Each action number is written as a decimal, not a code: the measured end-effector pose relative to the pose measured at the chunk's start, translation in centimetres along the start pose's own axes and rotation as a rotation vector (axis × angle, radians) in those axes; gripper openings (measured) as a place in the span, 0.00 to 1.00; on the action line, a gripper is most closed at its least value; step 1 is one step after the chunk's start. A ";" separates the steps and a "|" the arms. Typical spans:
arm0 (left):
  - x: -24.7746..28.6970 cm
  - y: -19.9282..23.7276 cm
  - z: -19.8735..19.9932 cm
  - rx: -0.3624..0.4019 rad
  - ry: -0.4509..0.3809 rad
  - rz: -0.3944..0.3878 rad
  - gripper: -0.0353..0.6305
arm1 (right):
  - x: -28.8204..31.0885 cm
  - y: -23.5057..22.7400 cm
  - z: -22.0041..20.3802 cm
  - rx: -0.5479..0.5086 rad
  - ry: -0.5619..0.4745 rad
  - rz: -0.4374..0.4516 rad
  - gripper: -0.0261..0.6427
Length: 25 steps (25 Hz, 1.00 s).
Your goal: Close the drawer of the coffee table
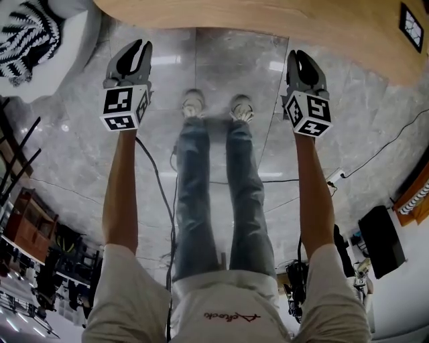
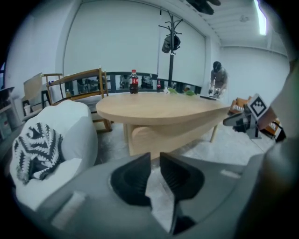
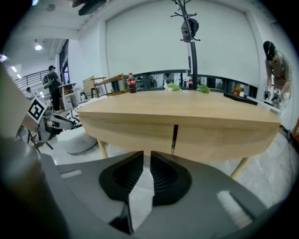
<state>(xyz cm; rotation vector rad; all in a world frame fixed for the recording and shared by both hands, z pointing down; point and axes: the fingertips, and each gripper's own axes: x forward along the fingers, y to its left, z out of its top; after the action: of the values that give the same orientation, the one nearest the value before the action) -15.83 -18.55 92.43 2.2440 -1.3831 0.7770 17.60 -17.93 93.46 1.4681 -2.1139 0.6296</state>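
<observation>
Left claw [image 1: 139,47] and right claw [image 1: 299,57] held out side by side over the grey tiled floor [image 1: 221,80], just short of the wooden counter [image 1: 268,17]. Both narrowly parted, a slim gap between the pads, gripping nothing. Drawer [image 3: 135,130] flush in the counter's front band, beside a dark vertical seam, straight ahead of the right claw. Cola bottle [image 2: 133,81] upright on top.

1 cola bottle [image 2: 133,82] stands upright, a coat rack [image 2: 171,42] farther back; a striped cushion [image 2: 35,149] rests on a white beanbag [image 2: 70,135].
</observation>
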 end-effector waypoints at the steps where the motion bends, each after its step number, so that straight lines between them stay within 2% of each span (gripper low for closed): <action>1: -0.4 -0.7 -0.2 0.005 0.000 -0.005 0.13 | -0.4 0.5 0.0 -0.006 0.000 0.012 0.10; 3: -1.1 -2.1 -0.4 0.017 -0.001 -0.021 0.06 | -1.0 1.4 -0.2 -0.011 0.002 0.031 0.06; 8: -2.7 -5.5 -0.1 0.008 -0.014 -0.062 0.06 | -3.0 2.6 0.1 -0.009 -0.005 0.059 0.05; 14: -5.4 -7.7 2.6 -0.004 -0.057 -0.071 0.06 | -6.4 3.0 1.8 -0.023 -0.031 0.074 0.05; 19: -9.1 -8.6 6.5 -0.012 -0.100 -0.066 0.06 | -10.5 4.0 5.5 -0.056 -0.069 0.086 0.05; 25: -13.7 -9.4 12.4 -0.021 -0.149 -0.053 0.06 | -15.5 5.2 12.0 -0.074 -0.134 0.091 0.05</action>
<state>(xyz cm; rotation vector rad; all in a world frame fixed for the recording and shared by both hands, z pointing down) -9.22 -12.33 73.79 2.3531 -1.3846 0.5861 15.86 -12.52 73.97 1.4159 -2.2915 0.4921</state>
